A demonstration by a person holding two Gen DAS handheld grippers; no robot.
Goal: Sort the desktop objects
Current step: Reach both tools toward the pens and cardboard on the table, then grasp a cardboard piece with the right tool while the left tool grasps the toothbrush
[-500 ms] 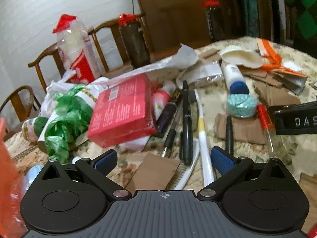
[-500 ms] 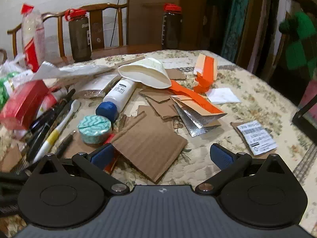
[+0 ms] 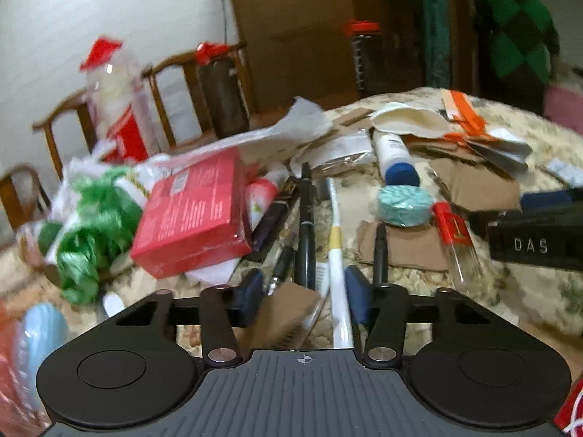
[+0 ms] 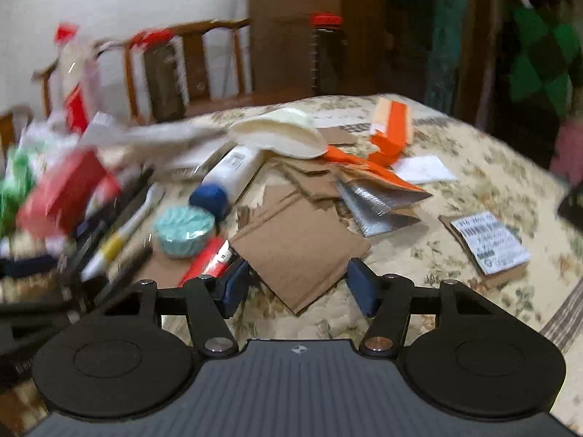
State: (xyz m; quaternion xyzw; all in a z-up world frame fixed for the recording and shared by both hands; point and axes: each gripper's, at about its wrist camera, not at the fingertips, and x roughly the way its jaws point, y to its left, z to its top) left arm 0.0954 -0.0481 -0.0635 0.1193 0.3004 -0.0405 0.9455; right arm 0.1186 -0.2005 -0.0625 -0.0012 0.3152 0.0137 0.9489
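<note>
The table holds a clutter of desktop objects. In the left wrist view my left gripper (image 3: 304,295) is open over black pens (image 3: 305,225), a white toothbrush (image 3: 337,255) and a cardboard scrap (image 3: 288,313), holding nothing. A red box (image 3: 193,215) lies to its left, a teal round tin (image 3: 402,205) and a white bottle with blue cap (image 3: 395,156) to its right. In the right wrist view my right gripper (image 4: 298,287) is open above a large cardboard sheet (image 4: 302,244), empty. The teal tin (image 4: 184,231) and a red tube (image 4: 207,260) lie left of it.
Green plastic bags (image 3: 94,225) sit at the left. A cream shell-shaped dish (image 4: 280,136), orange packaging (image 4: 391,127), silver foil pouch (image 4: 368,205) and a labelled card (image 4: 488,244) lie across the floral tablecloth (image 4: 492,171). Wooden chairs (image 4: 189,69) and dark bottles stand behind. The right gripper's body (image 3: 535,244) shows at right.
Both grippers have narrowed their openings and moved slightly forward and down towards the table. The views are now blurred by motion. Nothing has been picked up.
</note>
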